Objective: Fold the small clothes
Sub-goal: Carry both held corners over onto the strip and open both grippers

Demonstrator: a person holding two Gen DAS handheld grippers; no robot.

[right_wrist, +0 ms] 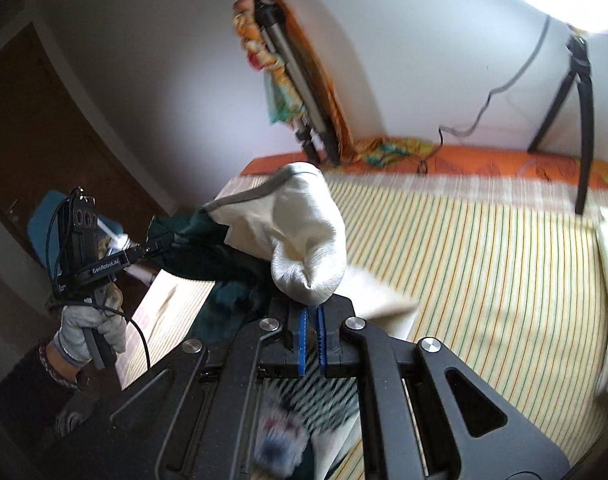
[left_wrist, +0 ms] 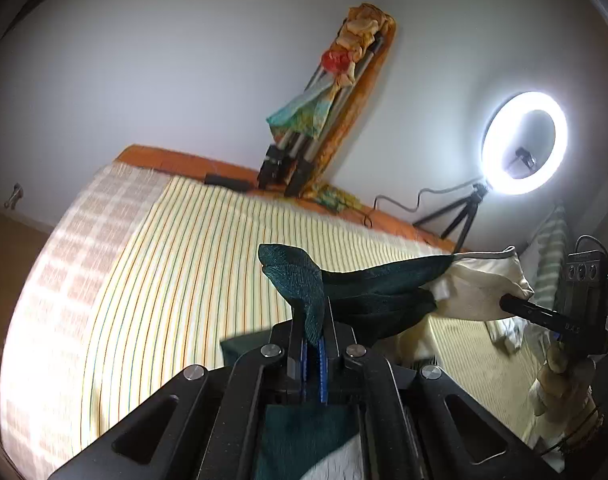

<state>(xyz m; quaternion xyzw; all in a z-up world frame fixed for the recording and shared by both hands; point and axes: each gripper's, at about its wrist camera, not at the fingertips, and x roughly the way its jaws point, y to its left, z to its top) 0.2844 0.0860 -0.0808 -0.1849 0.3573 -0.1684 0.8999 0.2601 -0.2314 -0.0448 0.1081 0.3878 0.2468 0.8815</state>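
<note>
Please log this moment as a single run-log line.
phase: lifting | left gripper: shut on garment, green end | right gripper: shut on garment, cream end | garment: stretched above striped bed

One two-tone garment (left_wrist: pixel 388 292), two tools — left (left_wrist: pixel 314 344), right (right_wrist: pixel 312 320) — two tripods (left_wrist: pixel 460 212), one ring light (left_wrist: pixel 524 142).

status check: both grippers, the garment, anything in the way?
Left gripper shut on garment's teal end. Right gripper shut on its cream end. Garment lifted, stretched between them over striped bed. Nothing blocking; other clothes below right gripper.
</note>
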